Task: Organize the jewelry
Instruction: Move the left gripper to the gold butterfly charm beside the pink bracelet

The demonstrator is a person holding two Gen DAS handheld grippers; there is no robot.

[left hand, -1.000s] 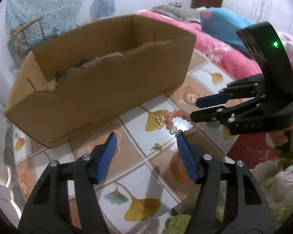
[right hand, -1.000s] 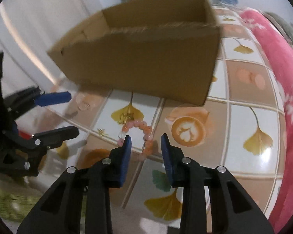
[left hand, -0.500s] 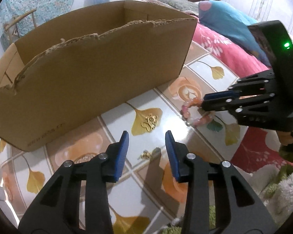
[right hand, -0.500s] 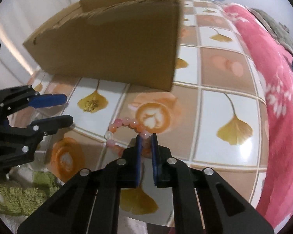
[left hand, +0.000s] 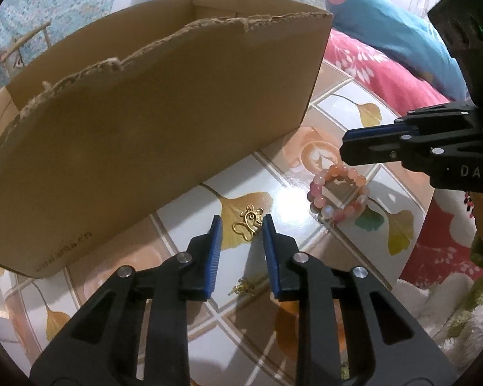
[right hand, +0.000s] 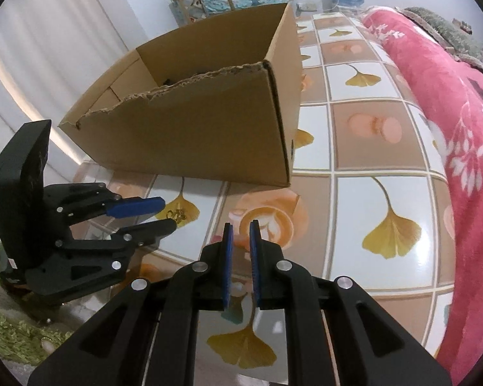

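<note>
A gold butterfly charm (left hand: 248, 222) lies on the tiled table between the tips of my left gripper (left hand: 241, 225), whose jaws stand a little apart around it. A pink bead bracelet (left hand: 338, 193) lies on the table to the right, just below my right gripper (left hand: 346, 151), whose jaws are nearly closed with nothing seen between them. In the right wrist view my right gripper (right hand: 241, 226) shows a narrow gap, the bracelet is hidden, the left gripper (right hand: 167, 214) is at the left and the charm (right hand: 176, 214) lies by its tips. A second small gold piece (left hand: 244, 286) lies under my left fingers.
A large open cardboard box (left hand: 164, 122) with a torn front rim stands behind the jewelry; it also shows in the right wrist view (right hand: 209, 128). A pink blanket (right hand: 450, 112) borders the table on the right. Green rug (right hand: 13, 331) lies at the table's near edge.
My left gripper moved forward and narrowed around the gold charm. My right gripper rose off the bracelet, which now lies free on the table.
</note>
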